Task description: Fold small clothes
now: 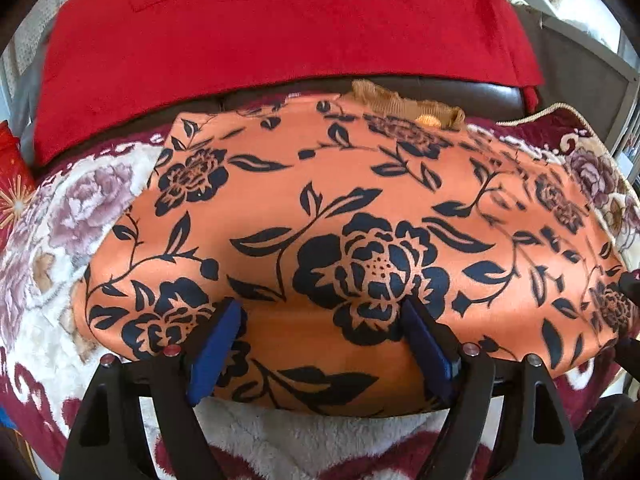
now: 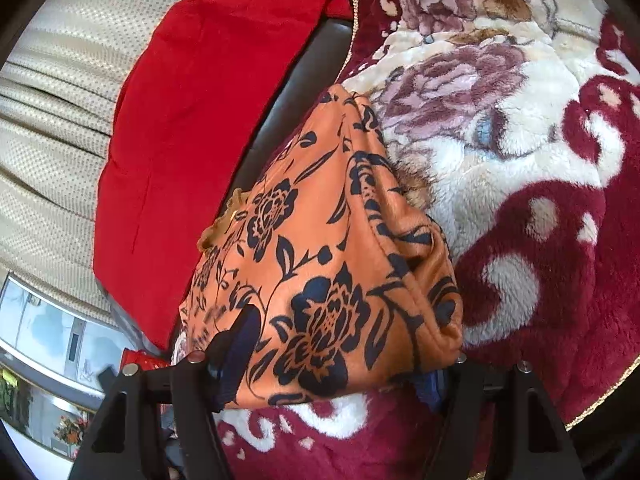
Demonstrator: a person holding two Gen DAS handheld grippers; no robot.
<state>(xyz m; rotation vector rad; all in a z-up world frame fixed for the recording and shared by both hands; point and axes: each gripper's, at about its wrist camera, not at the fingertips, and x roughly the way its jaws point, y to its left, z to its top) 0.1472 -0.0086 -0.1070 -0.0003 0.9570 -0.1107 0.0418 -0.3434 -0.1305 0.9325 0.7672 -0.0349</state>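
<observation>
An orange garment (image 1: 340, 208) with a black flower print lies spread flat on a plush floral blanket (image 1: 60, 216). A tan frilly trim shows at its far edge. My left gripper (image 1: 320, 320) is open, its blue pads resting on the garment's near edge, one on each side of a big flower. In the right wrist view the same garment (image 2: 320, 264) is bunched at its end. My right gripper (image 2: 332, 356) is open around that end, with the left fingertip (image 2: 244, 332) lying on the cloth and the right finger hidden under the fold.
A red velvet cloth (image 1: 260, 32) lies behind the garment over a dark leather sofa back (image 1: 460, 92). A beige textured curtain (image 2: 52, 128) hangs beyond it. The maroon and cream blanket (image 2: 520, 160) extends to the right. A red box (image 2: 140, 360) sits at the lower left.
</observation>
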